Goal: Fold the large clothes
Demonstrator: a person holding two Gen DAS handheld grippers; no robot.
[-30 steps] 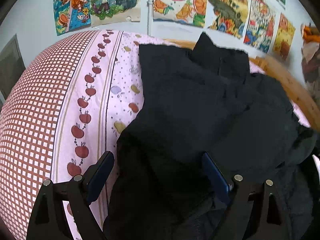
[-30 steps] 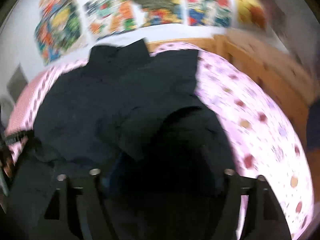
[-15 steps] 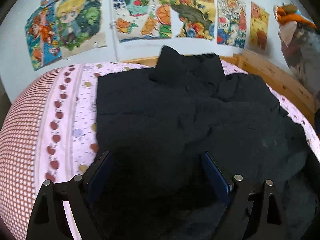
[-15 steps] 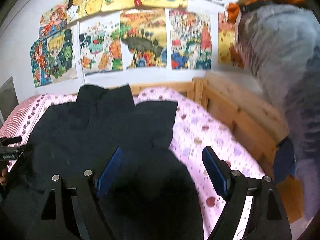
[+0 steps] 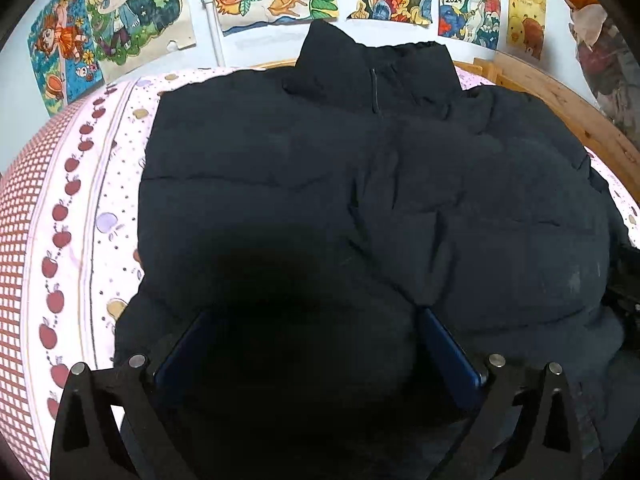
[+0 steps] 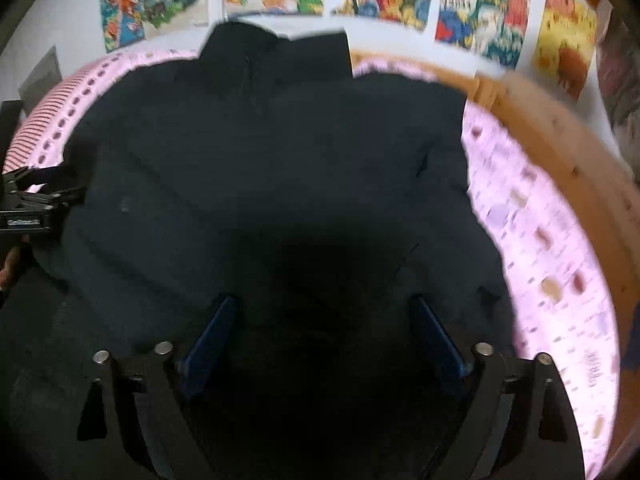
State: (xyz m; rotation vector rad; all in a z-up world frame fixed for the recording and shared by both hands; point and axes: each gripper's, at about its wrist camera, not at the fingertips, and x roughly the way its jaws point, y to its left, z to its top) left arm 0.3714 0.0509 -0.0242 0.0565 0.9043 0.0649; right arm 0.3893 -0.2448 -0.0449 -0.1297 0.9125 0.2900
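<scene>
A black puffer jacket (image 5: 320, 168) lies spread on the bed, its collar toward the wall and its zip facing up. My left gripper (image 5: 318, 340) hangs low over the jacket's near left part. Its jaws are opening wide, and a dark bulge of jacket fabric sits between the blue pads (image 5: 448, 344). My right gripper (image 6: 324, 332) is over the near right part of the jacket (image 6: 280, 152). Its jaws are opening too, with black fabric between the pads (image 6: 212, 332). The right wrist view is blurred. The left gripper (image 6: 32, 200) also shows at that view's left edge.
The pink sheet (image 5: 116, 184) has an apple print, with a red check band (image 5: 20, 260) further left. A wooden bed frame (image 5: 560, 100) runs along the right side and the far end. Cartoon posters (image 5: 140, 8) cover the wall. Clothes (image 5: 600, 40) hang at the far right.
Both grippers have sunk closer to the jacket and their jaws stand wider. The right view has tipped down from the wall to the jacket. The left view now faces the jacket squarely.
</scene>
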